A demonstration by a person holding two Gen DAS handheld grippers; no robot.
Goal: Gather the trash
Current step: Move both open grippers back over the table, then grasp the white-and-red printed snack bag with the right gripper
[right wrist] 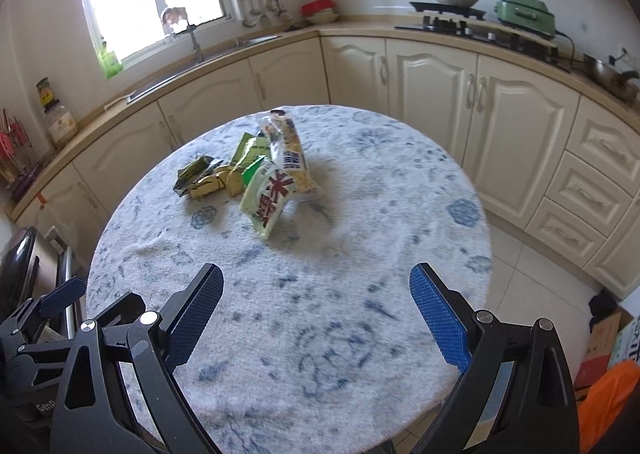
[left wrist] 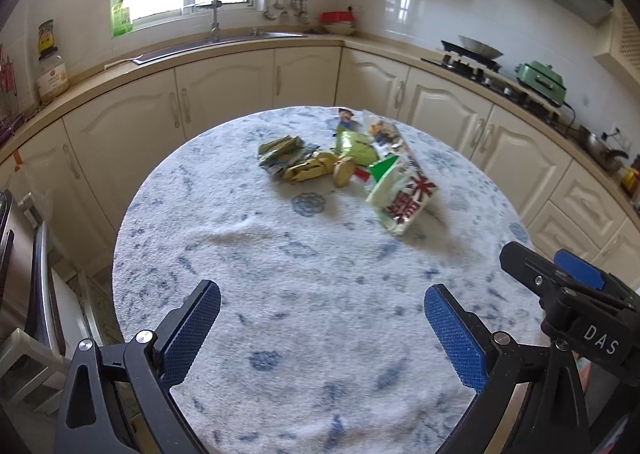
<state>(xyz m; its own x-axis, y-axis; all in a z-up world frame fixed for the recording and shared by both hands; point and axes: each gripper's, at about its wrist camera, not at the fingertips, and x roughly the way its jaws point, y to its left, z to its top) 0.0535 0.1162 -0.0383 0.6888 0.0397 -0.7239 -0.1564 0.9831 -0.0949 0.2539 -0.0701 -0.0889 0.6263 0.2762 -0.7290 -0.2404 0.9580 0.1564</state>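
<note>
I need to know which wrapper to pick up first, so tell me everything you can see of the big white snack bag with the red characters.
The white snack bag is crinkly, shiny plastic, pale green at the edges, with big red characters on its face and a green patch near its top. It looks crumpled and partly propped up, tilted, on the patterned tablecloth. It sits at the near right end of the wrapper pile, leaning against a yellowish packet behind it. Neither claw touches it.

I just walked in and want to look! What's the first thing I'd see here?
A heap of wrappers sits toward the far side of the round table, with a white bag with red letters at its near edge. Near the camera, both grippers, left and right, hang open and empty over the blue-patterned cloth.
</note>
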